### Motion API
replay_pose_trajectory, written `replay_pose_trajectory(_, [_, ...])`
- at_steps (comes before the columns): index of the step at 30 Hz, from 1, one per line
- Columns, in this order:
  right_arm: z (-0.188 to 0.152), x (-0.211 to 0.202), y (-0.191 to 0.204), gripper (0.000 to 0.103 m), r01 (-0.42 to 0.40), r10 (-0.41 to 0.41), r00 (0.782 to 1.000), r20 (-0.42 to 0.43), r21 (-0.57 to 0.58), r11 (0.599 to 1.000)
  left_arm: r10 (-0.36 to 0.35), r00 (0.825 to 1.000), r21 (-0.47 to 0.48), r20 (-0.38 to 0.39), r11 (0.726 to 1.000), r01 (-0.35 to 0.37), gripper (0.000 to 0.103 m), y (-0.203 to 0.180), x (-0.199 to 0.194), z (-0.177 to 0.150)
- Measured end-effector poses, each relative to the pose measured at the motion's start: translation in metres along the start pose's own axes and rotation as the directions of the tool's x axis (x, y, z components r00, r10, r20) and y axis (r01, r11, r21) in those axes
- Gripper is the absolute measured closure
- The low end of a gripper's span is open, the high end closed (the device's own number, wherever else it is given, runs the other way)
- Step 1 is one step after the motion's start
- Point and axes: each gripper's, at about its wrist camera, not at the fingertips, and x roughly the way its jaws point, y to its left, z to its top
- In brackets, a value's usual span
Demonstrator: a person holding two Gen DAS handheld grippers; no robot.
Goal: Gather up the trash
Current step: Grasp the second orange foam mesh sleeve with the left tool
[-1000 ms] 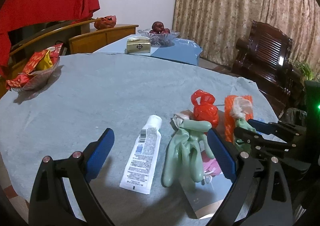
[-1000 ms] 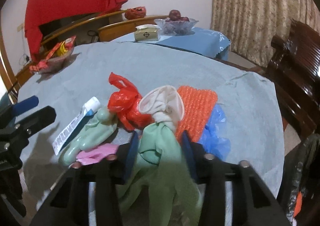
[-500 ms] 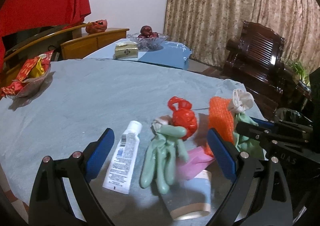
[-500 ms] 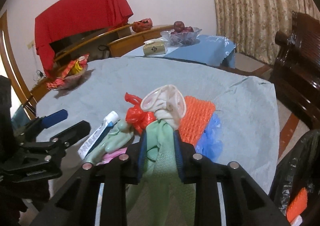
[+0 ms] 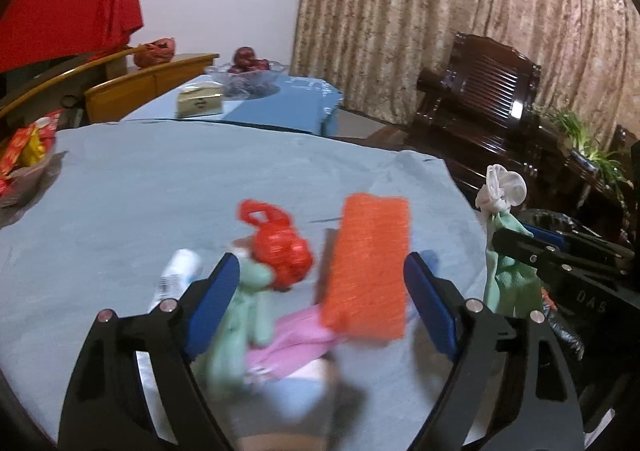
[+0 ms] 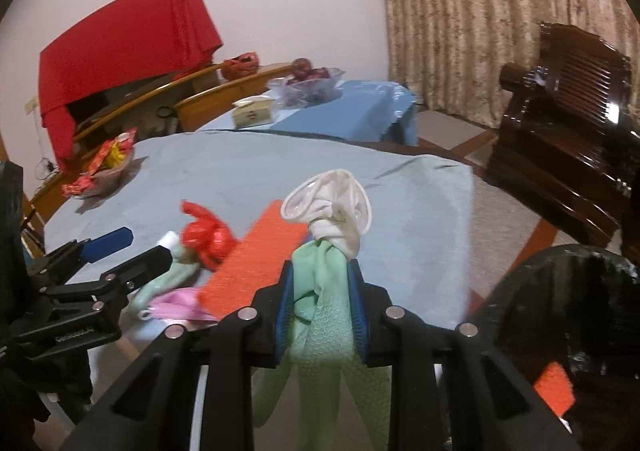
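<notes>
My right gripper [image 6: 320, 287] is shut on a green rubber glove [image 6: 320, 315] with a white cuff, held in the air off the table's right edge; it also shows in the left wrist view [image 5: 504, 271]. My left gripper [image 5: 320, 291] is open above a trash pile: an orange foam net [image 5: 368, 267], a red plastic bag [image 5: 280, 247], a second green glove [image 5: 244, 315], a pink wrapper [image 5: 296, 343] and a white tube [image 5: 176, 275]. A black trash bag [image 6: 568, 315] stands open at the lower right, holding an orange scrap [image 6: 554, 391].
The round table has a grey-blue cloth [image 5: 160, 179]. A snack bowl [image 6: 100, 171] sits at its far left. Behind are a blue table with a fruit bowl [image 6: 312, 85] and tissue box [image 6: 254, 113], and a dark wooden chair [image 6: 568, 123] on the right.
My right gripper has lifted the green glove up and rightward off the table toward the black bag. My left gripper has shifted right, over the orange net and red bag.
</notes>
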Motion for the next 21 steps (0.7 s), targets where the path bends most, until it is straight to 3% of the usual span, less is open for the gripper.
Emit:
replay_pose_trajectory(6, [-0.004, -0.002, -0.026, 0.077, 0.028, -0.028, 1.0, 0.001, 0.021, 0.999, -0.018, 1.0, 0.02, -0.026, 1.0, 0.018, 0.022, -0.029, 0.029, -0.001])
replay_pose_trajectory(13, [-0.008, 0.003, -0.036, 0.077, 0.021, -0.02, 1.0, -0.006, 0.03, 0.999, 0.029, 0.997, 0.021, -0.068, 0.999, -0.028, 0.029, -0.037, 0.058, -0.007])
replay_pose_trajectory(21, [-0.011, 0.008, -0.041, 0.077, 0.013, -0.012, 1.0, -0.015, 0.055, 0.998, 0.005, 0.993, 0.021, -0.121, 1.0, -0.002, 0.057, -0.037, 0.072, -0.014])
